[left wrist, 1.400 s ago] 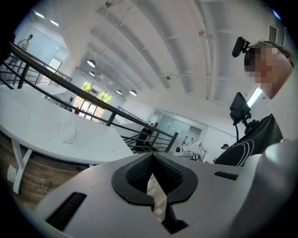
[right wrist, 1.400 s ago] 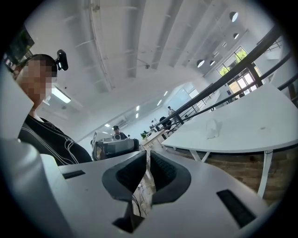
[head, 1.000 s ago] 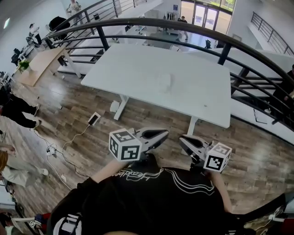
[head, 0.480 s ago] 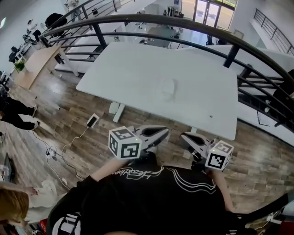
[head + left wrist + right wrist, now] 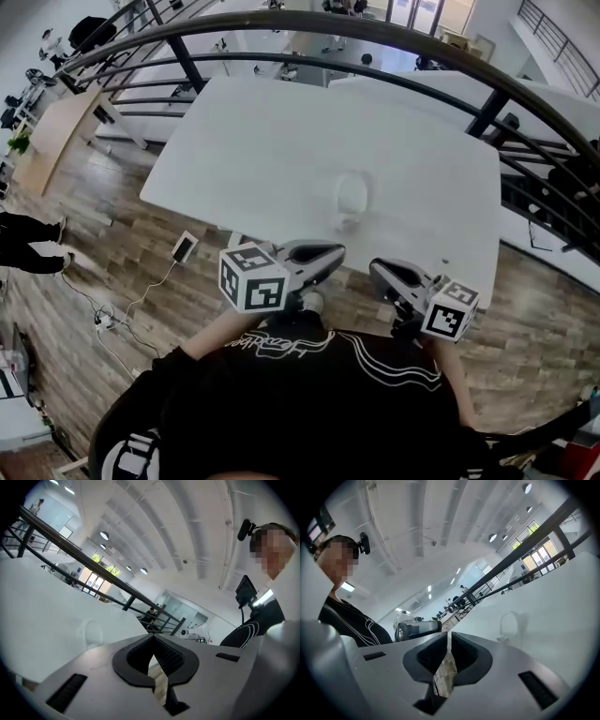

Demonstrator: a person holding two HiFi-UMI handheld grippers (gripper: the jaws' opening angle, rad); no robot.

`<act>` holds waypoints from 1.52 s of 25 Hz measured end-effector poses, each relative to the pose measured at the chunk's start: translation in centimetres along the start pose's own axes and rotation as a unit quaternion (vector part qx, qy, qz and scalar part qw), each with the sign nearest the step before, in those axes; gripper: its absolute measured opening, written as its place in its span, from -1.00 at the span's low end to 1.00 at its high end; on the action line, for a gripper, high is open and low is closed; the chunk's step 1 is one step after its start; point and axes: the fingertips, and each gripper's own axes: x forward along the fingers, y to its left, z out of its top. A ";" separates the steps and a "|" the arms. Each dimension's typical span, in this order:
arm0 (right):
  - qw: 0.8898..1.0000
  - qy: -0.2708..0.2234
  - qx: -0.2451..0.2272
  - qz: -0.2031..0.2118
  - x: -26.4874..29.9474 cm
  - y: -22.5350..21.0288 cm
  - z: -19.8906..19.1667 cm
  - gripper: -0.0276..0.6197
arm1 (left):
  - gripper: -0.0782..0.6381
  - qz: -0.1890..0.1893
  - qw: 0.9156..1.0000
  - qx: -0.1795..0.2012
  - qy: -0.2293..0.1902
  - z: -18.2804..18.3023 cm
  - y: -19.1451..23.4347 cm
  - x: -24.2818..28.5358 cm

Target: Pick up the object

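A small white rounded object (image 5: 352, 195), perhaps a cup, sits on the white table (image 5: 244, 141) near its front edge. It is pale against the top and hard to make out. It also shows in the left gripper view as the object (image 5: 93, 632) and in the right gripper view as the object (image 5: 511, 623). My left gripper (image 5: 337, 254) and right gripper (image 5: 375, 269) hang side by side just short of the table's front edge, below the object and apart from it. Both have their jaws together with nothing between them, as the left gripper (image 5: 152, 637) and the right gripper (image 5: 449, 634) show.
A black railing (image 5: 309, 23) curves behind the table. Wooden floor lies below, with a power adapter (image 5: 185, 247) and a cable to the left. A wooden desk (image 5: 47, 141) stands far left, and a person's legs (image 5: 28, 234) show at the left edge.
The view has closed in on the table, so the object looks larger and nearer. Both grippers now sit close to the table's front edge, jaws unchanged.
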 end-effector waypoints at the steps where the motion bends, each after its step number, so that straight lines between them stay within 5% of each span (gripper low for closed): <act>1: 1.000 0.001 0.002 -0.001 1.0 -0.5 0.5 -0.82 | -0.76 -0.001 1.000 -0.002 0.002 0.5 1.1 0.0; 15: 1.000 0.001 0.016 -0.017 8.6 -6.3 4.5 -0.82 | -0.76 -0.003 0.999 -0.028 0.016 5.0 10.8 0.6; 38: 0.995 -0.012 0.063 -0.075 8.8 -14.1 3.7 -0.82 | -0.76 -0.013 0.997 -0.054 0.054 3.9 15.5 3.6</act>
